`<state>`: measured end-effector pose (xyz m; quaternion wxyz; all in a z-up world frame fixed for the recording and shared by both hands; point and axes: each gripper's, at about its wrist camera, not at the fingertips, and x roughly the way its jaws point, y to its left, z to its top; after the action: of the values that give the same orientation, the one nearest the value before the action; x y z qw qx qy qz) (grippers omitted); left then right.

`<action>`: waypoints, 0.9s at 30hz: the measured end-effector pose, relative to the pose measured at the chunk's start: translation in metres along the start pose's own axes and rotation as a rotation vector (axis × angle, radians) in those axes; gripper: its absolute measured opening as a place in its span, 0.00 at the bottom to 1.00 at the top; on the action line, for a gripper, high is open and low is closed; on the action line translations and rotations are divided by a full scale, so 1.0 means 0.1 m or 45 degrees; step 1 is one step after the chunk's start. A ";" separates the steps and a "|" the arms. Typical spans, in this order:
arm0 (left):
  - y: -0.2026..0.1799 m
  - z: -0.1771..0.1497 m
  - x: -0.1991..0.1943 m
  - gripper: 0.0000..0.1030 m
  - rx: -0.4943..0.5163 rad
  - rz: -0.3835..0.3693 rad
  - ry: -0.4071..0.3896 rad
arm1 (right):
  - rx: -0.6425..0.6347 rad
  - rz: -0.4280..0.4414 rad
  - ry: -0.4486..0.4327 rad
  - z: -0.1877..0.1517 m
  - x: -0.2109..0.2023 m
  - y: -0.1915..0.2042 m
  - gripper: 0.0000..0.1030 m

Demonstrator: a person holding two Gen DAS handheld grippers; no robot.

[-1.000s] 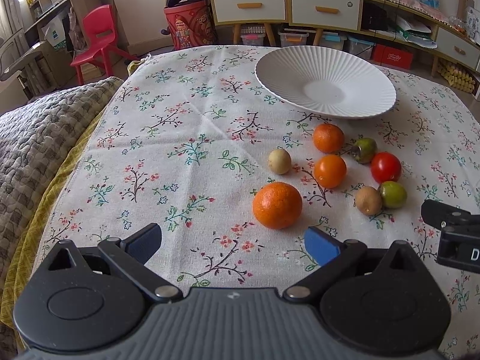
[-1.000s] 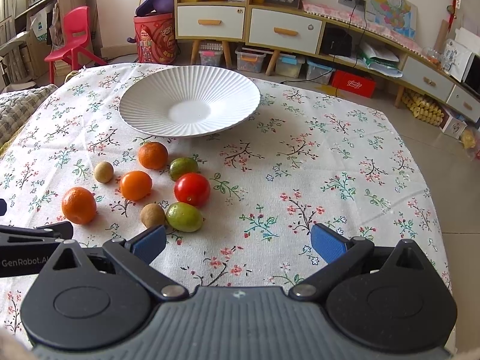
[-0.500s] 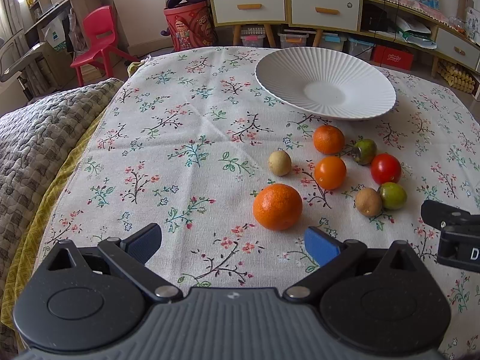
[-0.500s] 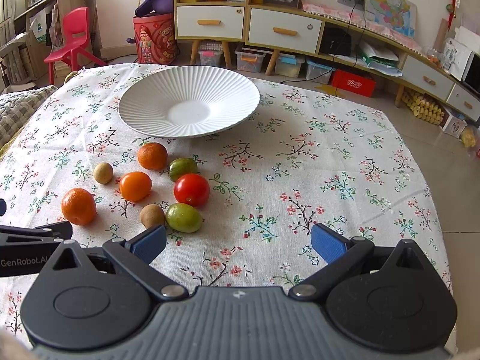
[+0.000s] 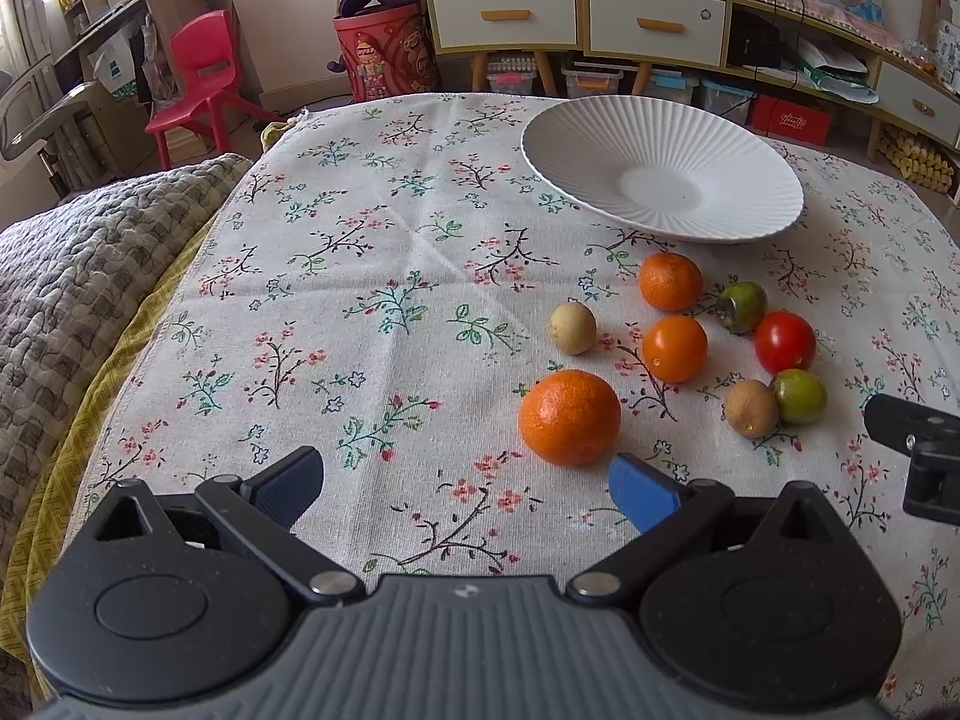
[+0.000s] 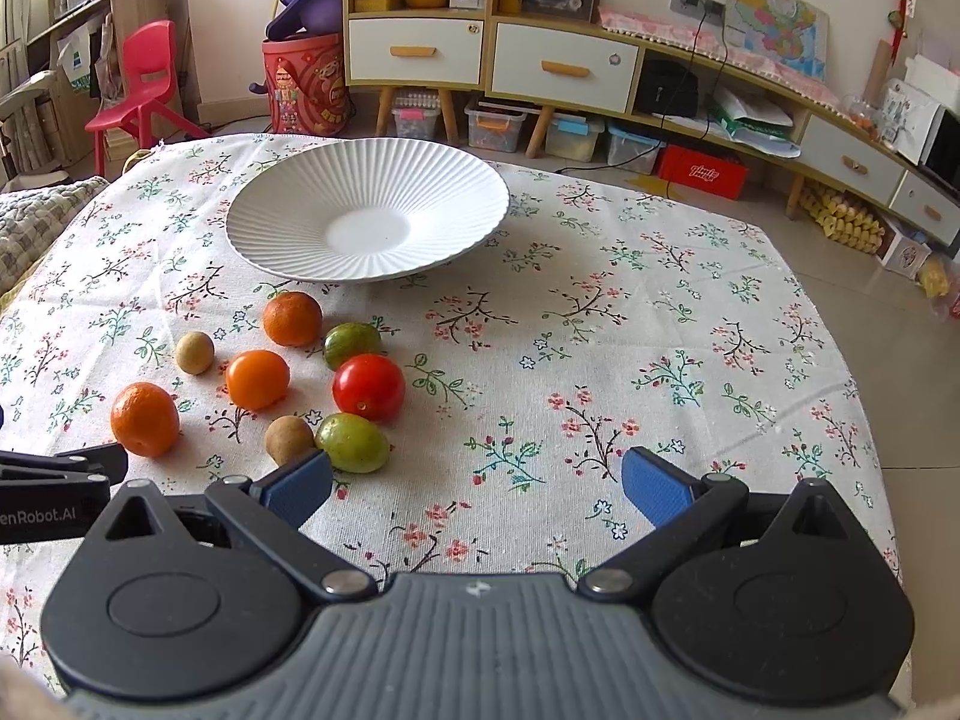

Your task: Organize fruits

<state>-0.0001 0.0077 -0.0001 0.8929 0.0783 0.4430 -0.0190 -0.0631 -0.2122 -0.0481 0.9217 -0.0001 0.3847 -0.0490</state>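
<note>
Still unmoved: fruits (image 5: 570, 417); both jaws spread.

The left black two-finger gripper with blue pads (image 5: 465, 489) hovers low at the near edge, jaws spread wide, gripping nothing; the matching right black gripper (image 6: 477, 486) hovers just to its right, jaws equally wide, likewise empty.

Right wrist view: black left gripper arm (image 6: 57, 495) cut by left edge, lettering reads only "enRobot.AI". Left wrist view: black right gripper part (image 5: 918, 450) cut by right edge, fingertips out of frame. Small tan round fruit (image 6: 289, 439) partly behind blue finger pad (image 6: 299, 487); type unclear.
</note>
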 end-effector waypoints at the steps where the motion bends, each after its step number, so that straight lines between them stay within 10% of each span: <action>1: 0.02 -0.01 0.02 0.90 -0.009 -0.012 -0.001 | 0.005 0.013 0.005 0.00 0.01 -0.02 1.00; 15: 0.01 -0.16 0.29 0.90 0.082 -0.101 0.029 | -0.019 0.173 0.217 -0.15 0.41 0.00 0.97; 27: 0.03 -0.14 0.32 0.82 0.057 -0.179 0.016 | -0.109 0.229 0.165 -0.14 0.43 0.10 0.78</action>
<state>0.0082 0.0138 -0.0338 0.8846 0.0670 0.4525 -0.0909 -0.0418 -0.2056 -0.0885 0.8947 -0.0018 0.4437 0.0506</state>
